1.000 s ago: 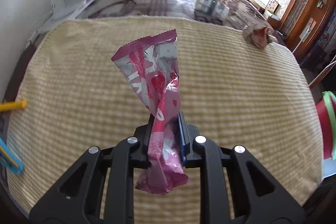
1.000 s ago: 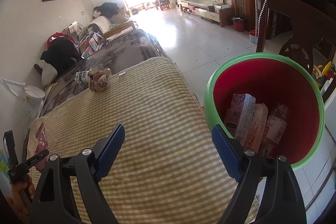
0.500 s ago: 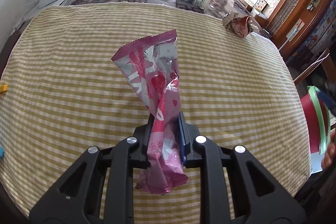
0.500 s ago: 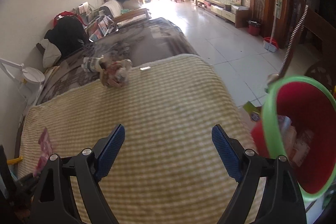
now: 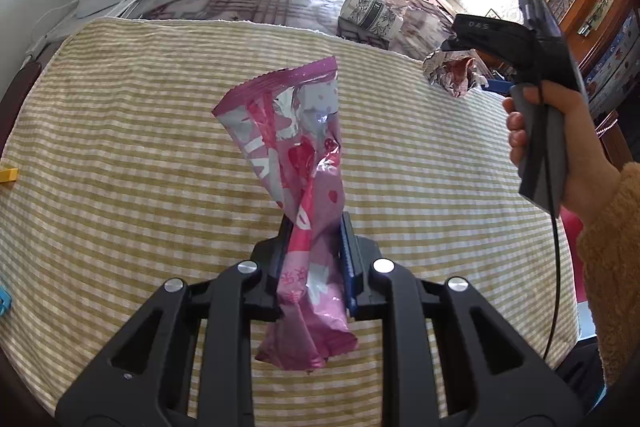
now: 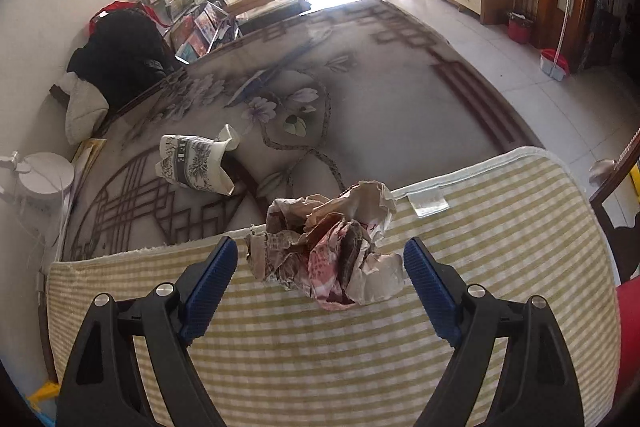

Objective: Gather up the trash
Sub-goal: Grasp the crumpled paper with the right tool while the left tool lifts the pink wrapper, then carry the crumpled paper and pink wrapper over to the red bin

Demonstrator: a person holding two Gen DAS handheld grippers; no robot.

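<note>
Left fingers (image 5: 314, 259) pinch the pink wrapper (image 5: 296, 163); wide-open right fingers (image 6: 320, 271) flank the crumpled paper (image 6: 328, 247), not touching.

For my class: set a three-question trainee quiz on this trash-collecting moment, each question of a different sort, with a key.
1. True or false: the left gripper is shut on the pink wrapper.
2. The crumpled paper wad lies: A) in the red bin, B) on the checked cloth at its far edge, C) on the floor.
3. Fill in: the right gripper has its jaws ____, one on either side of the wad.

Key: 1 true; 2 B; 3 open.
</note>
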